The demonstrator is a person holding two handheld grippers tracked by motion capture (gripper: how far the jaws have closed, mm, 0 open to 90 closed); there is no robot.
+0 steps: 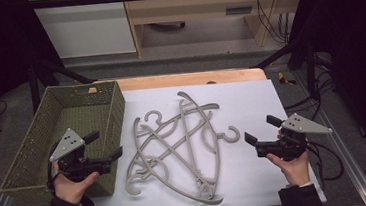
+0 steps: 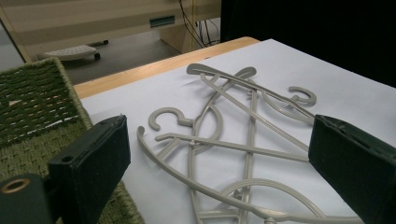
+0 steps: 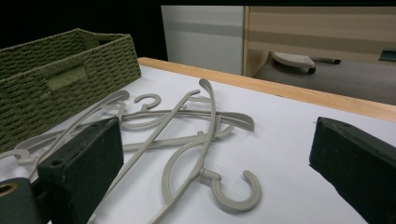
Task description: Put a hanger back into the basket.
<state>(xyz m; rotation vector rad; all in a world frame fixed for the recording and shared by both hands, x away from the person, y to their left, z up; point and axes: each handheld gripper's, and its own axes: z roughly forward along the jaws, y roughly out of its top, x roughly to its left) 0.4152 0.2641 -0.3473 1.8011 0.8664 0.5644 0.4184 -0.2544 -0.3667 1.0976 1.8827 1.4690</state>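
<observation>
Three grey hangers are lying tangled in one pile on the white sheet in the middle of the table, just beside one green basket at the left. Their long bars are crossing one another, mostly running from near edge to far edge. Three hooks are showing: one toward the basket, one toward the right, one at the near left. The left gripper and right gripper are hovering at either side, jaws spread wide, gripping nothing.
</observation>
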